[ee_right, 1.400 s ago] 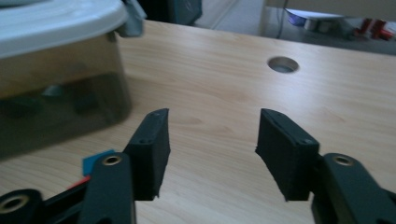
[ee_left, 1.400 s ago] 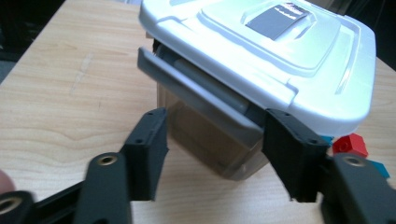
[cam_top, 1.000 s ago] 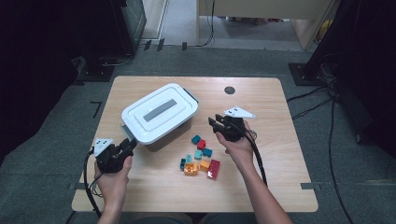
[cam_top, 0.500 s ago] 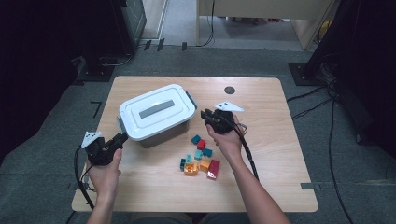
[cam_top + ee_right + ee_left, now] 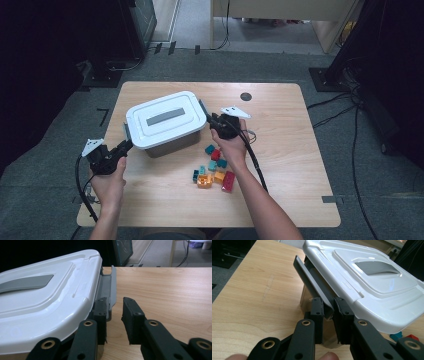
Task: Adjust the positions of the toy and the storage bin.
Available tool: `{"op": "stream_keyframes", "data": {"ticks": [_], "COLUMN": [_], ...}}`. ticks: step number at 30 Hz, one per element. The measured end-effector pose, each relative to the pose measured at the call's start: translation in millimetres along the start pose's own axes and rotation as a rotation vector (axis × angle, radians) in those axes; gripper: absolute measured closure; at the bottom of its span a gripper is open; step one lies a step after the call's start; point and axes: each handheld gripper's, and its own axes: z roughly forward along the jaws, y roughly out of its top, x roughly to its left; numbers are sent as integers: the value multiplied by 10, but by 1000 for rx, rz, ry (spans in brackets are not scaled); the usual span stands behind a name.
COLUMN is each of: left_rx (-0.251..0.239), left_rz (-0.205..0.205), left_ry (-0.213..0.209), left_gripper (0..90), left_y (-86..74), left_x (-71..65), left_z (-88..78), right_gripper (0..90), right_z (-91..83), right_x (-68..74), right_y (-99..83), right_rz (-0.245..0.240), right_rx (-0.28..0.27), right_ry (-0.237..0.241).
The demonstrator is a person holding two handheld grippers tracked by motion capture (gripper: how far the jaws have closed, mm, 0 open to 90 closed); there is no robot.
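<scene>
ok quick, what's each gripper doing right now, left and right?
Left gripper: jaws have just closed on the grey latch at its end of the box.
Right gripper: jaws closing around the other grey latch, a gap left, not yet gripping.

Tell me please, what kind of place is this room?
Probably a lab or workshop set up for recording. A lone wooden table stands on grey carpet, black cables trail across the floor, and the table holds just a lidded plastic box and small toy blocks.
</scene>
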Motion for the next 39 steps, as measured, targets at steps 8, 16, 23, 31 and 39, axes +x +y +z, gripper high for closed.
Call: {"op": "stream_keyframes", "data": {"ticks": [8, 16, 23, 31, 39], "left_rx": [8, 27, 62, 89, 120], "left_rz": [4, -17, 2, 25, 58], "left_ry": [-18, -46, -67, -108, -169], "left_gripper": [802, 814, 825, 828, 824], "left_y": [14, 23, -3, -46, -104], "left_x": [47, 135, 129, -8, -276], "left_z": [-11, -63, -132, -126, -32], "right_gripper": [859, 854, 850, 843, 841], "right_z": [-51, -312, -566, -859, -1157], "right_x": [75, 159, 251, 196, -34], "right_y": [11, -68, -161, -278, -366], "right_rz": [43, 136, 136, 146, 167], "right_rx": [38, 83, 80, 90, 84], "right_ry": [-19, -6, -11, -9, -37]}}
